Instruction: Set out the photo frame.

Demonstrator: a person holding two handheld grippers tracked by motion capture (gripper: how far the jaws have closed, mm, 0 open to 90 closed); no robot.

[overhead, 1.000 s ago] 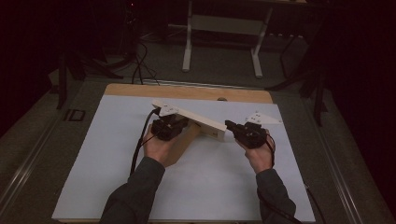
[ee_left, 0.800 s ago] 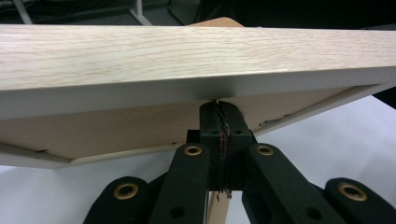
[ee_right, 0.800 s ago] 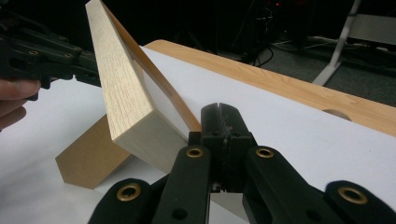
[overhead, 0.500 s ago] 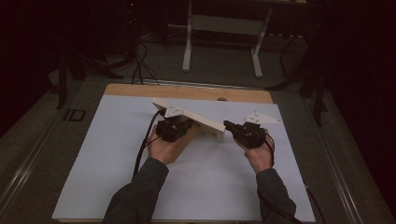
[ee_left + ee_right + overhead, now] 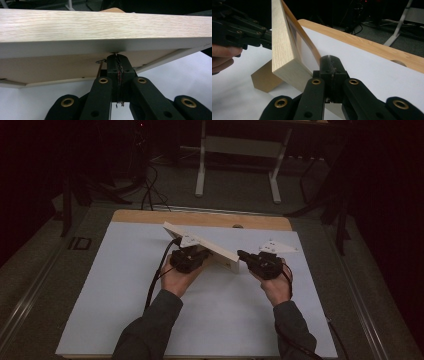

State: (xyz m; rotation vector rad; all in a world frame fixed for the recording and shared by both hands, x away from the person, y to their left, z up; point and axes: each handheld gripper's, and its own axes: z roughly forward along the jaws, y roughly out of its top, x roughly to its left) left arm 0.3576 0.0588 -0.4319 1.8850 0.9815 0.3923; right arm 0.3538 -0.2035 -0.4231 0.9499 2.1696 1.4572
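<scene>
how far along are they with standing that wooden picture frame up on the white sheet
Done: the light wooden picture frame is off the white sheet along one side, tilted, its tan back stand swung out beneath. In hand: the left gripper, jaws shut, is at the frame's back edge, and the right gripper, also shut, is against its front by a corner. Left: probably settling it on the stand and letting go.
</scene>
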